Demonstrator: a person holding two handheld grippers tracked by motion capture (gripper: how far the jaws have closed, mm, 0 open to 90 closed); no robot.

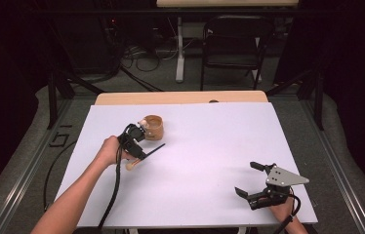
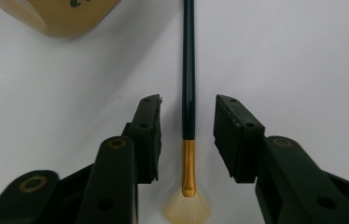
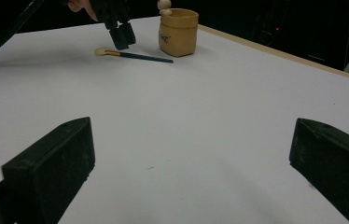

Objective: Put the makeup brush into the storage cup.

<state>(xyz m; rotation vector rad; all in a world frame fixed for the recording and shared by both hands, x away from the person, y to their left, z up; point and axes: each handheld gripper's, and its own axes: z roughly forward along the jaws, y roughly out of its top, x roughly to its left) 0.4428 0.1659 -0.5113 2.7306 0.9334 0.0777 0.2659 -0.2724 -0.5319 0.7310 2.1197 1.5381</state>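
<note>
L gripper point(image 2: 186, 135) hangs wide open astride fan brush point(image 2: 189, 121), lying at 7 o'clock of tan pot point(image 1: 153, 126). Likely pre-grasp: lower, pinch handle. R gripper point(image 1: 254, 181) open, empty, idle.

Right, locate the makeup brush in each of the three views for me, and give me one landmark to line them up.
High view: the brush lies left of centre on the white sheet, under the left gripper.
Left gripper view: centre, handle running up the picture, bristles at the bottom, between the open jaws.
Right gripper view: upper left, lying flat.
Shared landmark: the tan pot just beyond the brush.
</note>
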